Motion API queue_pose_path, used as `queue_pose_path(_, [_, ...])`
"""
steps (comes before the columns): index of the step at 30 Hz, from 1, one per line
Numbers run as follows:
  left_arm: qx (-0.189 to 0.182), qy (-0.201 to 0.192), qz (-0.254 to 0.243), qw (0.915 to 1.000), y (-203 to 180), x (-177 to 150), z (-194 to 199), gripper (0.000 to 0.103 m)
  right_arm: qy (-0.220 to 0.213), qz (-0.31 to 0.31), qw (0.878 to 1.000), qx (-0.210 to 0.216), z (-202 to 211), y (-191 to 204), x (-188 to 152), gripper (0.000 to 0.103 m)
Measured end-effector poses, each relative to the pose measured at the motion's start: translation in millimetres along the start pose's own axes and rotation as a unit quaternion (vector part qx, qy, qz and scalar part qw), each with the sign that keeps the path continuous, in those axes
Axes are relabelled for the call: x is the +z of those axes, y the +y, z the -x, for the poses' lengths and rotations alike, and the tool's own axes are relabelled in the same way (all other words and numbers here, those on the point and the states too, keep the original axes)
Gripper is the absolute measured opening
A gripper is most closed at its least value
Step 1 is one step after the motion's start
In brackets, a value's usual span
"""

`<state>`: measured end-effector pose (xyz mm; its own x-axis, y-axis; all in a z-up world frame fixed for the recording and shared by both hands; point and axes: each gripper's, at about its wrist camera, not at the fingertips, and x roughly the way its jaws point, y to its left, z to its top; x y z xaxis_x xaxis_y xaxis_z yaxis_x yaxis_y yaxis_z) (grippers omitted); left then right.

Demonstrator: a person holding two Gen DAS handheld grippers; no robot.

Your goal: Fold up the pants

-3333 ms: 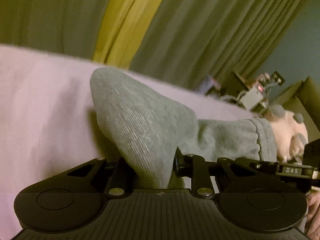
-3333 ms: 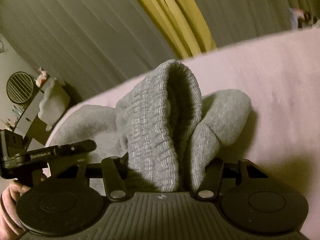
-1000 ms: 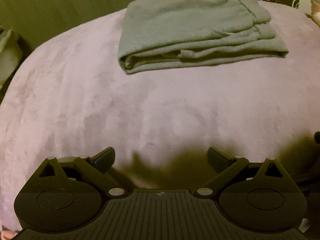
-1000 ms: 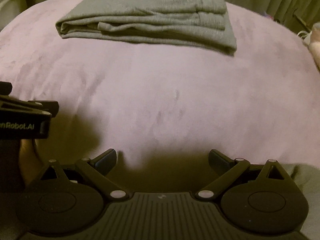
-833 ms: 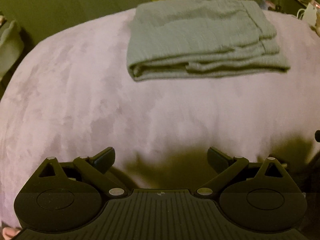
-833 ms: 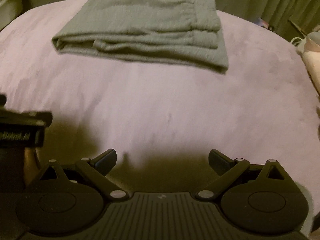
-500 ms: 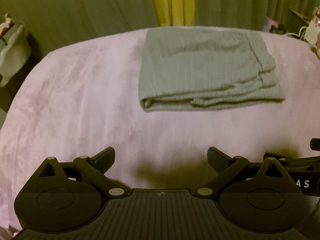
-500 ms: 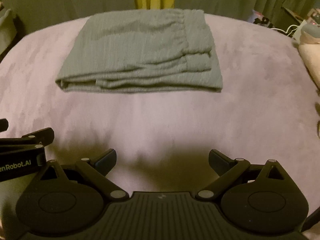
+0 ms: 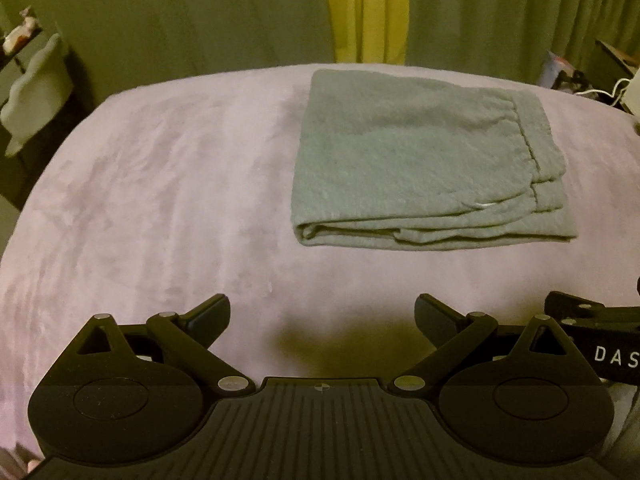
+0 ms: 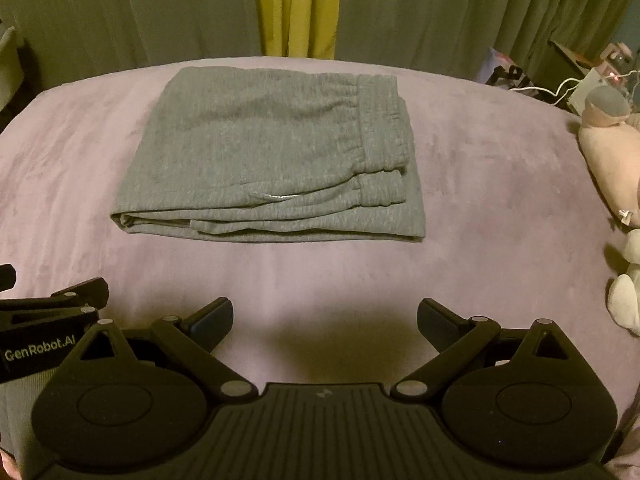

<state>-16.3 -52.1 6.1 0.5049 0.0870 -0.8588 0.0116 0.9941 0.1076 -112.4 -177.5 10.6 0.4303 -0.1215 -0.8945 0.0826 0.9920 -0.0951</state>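
Note:
The grey pants (image 9: pixel 420 160) lie folded into a flat rectangle on the pink bed cover (image 9: pixel 160 200), waistband to the right. They also show in the right wrist view (image 10: pixel 272 156), with a white drawstring end at the front layers. My left gripper (image 9: pixel 322 312) is open and empty, held well back from the pants above the cover. My right gripper (image 10: pixel 325 314) is open and empty too, also back from the pants. The left gripper's side shows at the left edge of the right wrist view (image 10: pixel 52 308).
Green and yellow curtains (image 10: pixel 296 8) hang behind the bed. Stuffed toys (image 10: pixel 608 148) lie at the bed's right edge. A dark shelf with small items and cables (image 10: pixel 580 72) stands at the back right. A pale object (image 9: pixel 36 88) hangs at the left.
Both grippers let go of the grey pants, which now lie folded on the bed. Over the last second both grippers have risen and pulled back, open and empty.

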Motion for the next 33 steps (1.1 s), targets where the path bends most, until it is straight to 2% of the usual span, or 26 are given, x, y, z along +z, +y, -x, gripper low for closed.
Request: queue_pose_path(33, [-0.005,0.009,-0.012,0.9999,-9.0,7.9,-6.7,0.101,0.008,-0.01,1.0,0.007,-7.0,-7.3,7.0,0.099])
